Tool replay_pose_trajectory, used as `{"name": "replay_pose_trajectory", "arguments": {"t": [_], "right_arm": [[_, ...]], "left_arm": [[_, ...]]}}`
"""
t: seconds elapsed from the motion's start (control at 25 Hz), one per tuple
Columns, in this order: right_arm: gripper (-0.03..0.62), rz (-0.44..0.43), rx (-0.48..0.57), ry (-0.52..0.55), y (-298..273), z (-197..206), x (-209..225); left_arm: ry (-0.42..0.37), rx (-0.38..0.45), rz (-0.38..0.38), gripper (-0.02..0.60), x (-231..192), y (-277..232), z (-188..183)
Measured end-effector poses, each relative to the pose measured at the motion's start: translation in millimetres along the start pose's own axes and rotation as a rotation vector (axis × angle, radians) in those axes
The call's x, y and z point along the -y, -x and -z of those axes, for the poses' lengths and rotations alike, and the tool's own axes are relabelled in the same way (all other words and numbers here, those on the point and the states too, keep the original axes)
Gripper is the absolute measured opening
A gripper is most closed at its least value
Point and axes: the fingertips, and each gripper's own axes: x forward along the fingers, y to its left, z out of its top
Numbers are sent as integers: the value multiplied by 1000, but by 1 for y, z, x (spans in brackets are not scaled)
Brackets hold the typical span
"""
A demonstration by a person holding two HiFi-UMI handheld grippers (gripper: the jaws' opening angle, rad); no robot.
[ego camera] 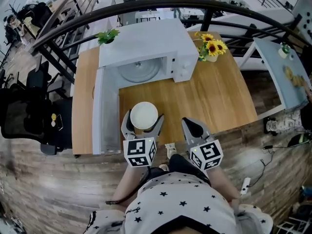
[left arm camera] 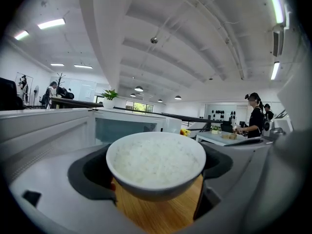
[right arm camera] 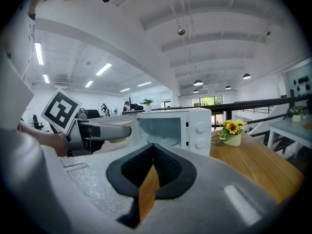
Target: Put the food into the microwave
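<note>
Left gripper (ego camera: 143, 116) pinches a rice bowl (left arm camera: 156, 162) over the wooden table (ego camera: 214, 99). Right gripper (ego camera: 188, 123) has its fingers pressed together, empty. Beyond the fingertips stands an open microwave (ego camera: 146, 50), with a bright office around.

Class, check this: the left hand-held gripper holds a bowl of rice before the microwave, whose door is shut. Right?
Not quite: the microwave has its door open, as the head view shows. The left hand-held gripper does hold the bowl of rice before it.
</note>
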Motion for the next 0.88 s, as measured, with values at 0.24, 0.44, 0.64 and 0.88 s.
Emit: {"name": "replay_pose_trajectory", "arguments": {"t": [0.24,0.44,0.64,0.88], "right_arm": [[6,-51,-2,28,-41,-18,28],[6,-90,-15,36,-78,-30,49],[6,-121,-31,40,-104,-34,61],[6,-161,-60,39,-130,-33,71]], "left_arm": [[14,-4,-25,499,-11,-45,-8],[23,-12,-55,499,-24,-83,-15],[26,-24,-86,499,-37,-109,-16],[31,-39,-124,499,-57,-139,-15]]}}
